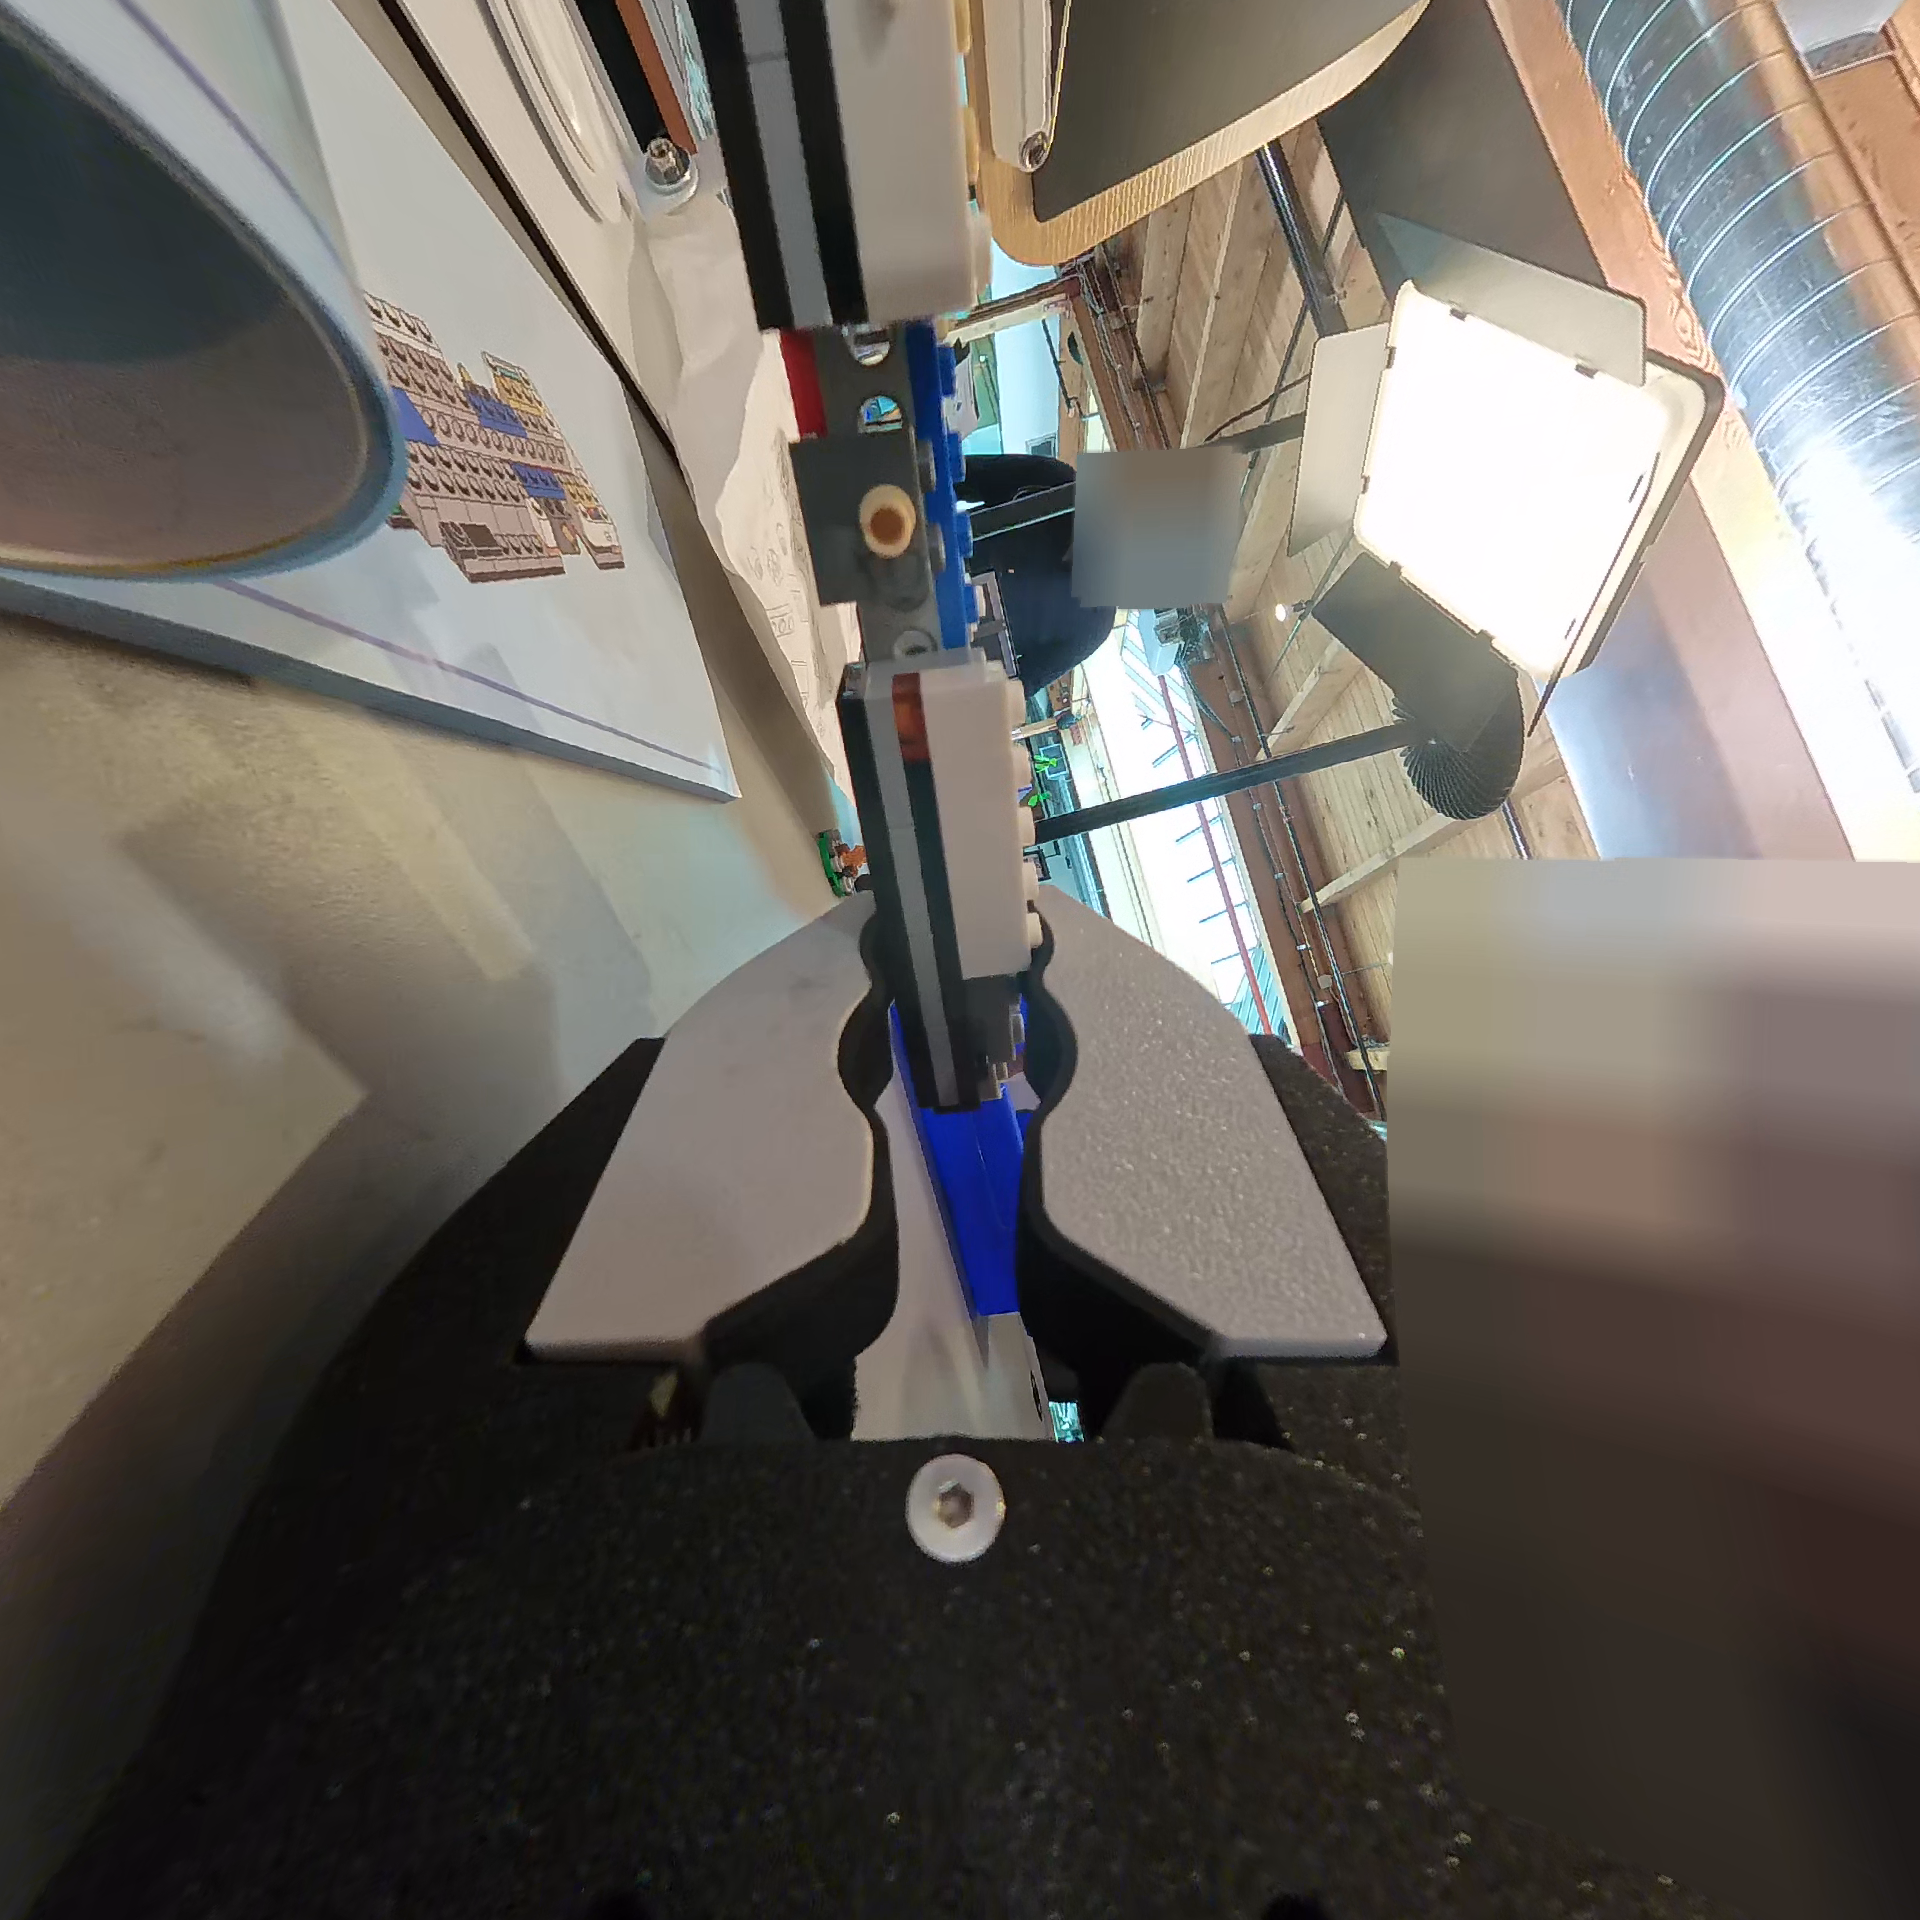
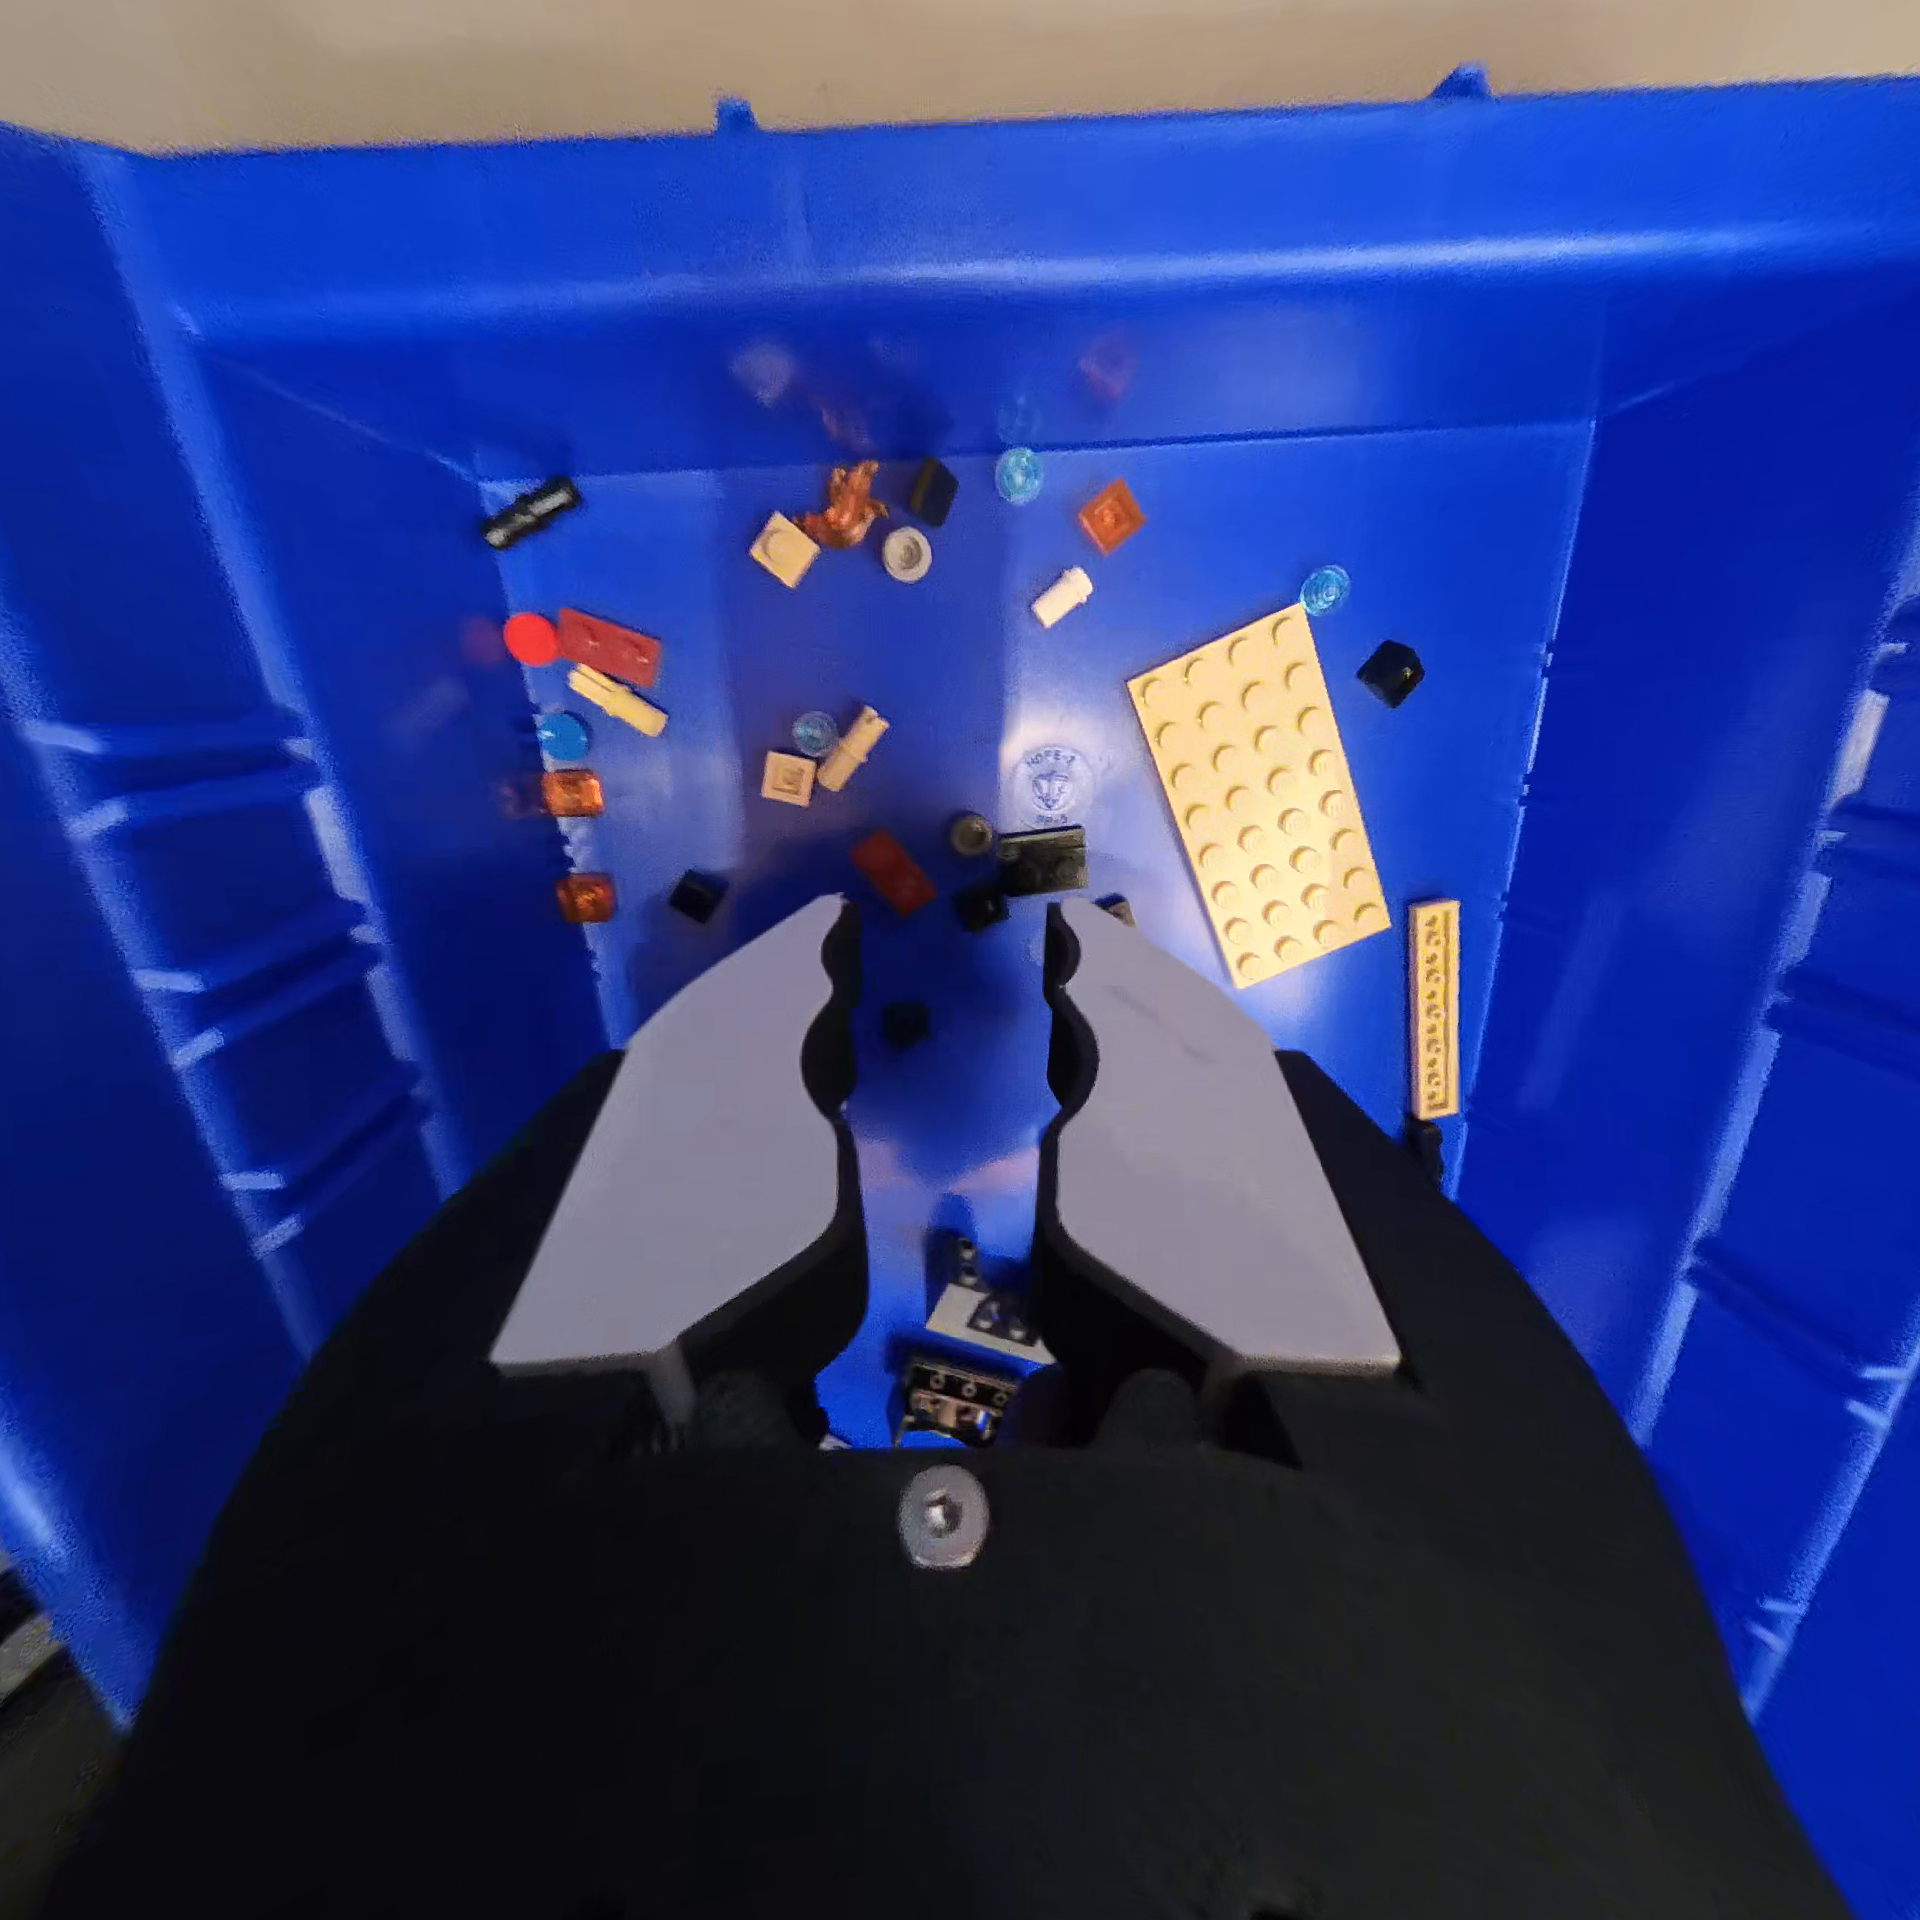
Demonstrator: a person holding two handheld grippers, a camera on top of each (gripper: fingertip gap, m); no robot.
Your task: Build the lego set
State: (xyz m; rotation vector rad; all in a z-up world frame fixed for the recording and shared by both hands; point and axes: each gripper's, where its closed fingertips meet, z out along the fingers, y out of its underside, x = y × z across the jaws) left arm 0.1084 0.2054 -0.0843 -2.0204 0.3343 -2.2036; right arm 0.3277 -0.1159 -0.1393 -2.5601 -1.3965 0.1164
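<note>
My left gripper [image 1: 951, 935] is shut on a long toy-brick build [image 1: 966, 810] of white, grey, black and blue parts, which sticks out forward past the fingertips; both pads press on its sides. My right gripper [image 2: 951, 925] is open and empty, hovering inside a blue bin [image 2: 312, 416] over loose bricks. A small black piece [image 2: 904, 1023] lies on the bin floor between the fingers, not touched. A red piece [image 2: 894, 873] and a black plate [image 2: 1042, 860] lie just beyond the fingertips.
A large tan studded plate [image 2: 1262, 795] and a thin tan strip [image 2: 1434, 1008] lie at the bin's right. Several small pieces are scattered over the bin floor. An open instruction booklet [image 1: 499, 468] lies on the table at the left, and a bright lamp [image 1: 1507, 488] stands at the right. The gap from one gripper's tips to the other's is roughly 40 cm. Measured from the fingertips, the large tan studded plate [image 2: 1262, 795] is 4 cm or so from the right gripper and 35 cm from the left.
</note>
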